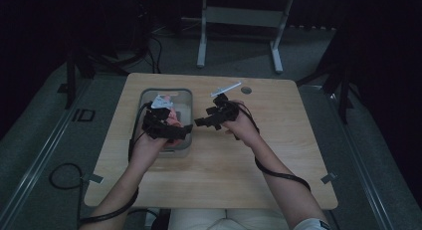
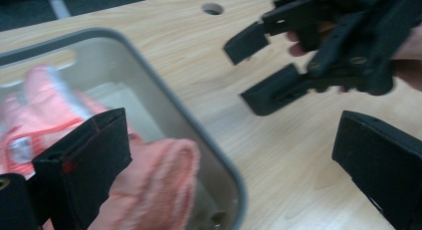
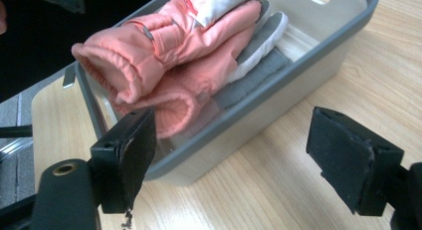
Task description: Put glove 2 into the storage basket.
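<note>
hidden: left gripper (image 1: 166, 126) covers most of the gloves (image 1: 173, 118) from above, labels too blurry to read
around: grey bin (image 3: 303, 65) on the tabletop (image 1: 234, 155), cable hole (image 1: 246, 90) at the back
gloves: pink, grey palms, stacked in the bin
left fingers: released, one over the bin
right gripper (image 1: 208, 118): fingers released, holding nothing, just beside the bin

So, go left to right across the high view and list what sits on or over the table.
Left gripper over the grey bin holding the pink gloves → right gripper, over bare wood → round hole in the tabletop farther back → bare table out to its right edge.
</note>
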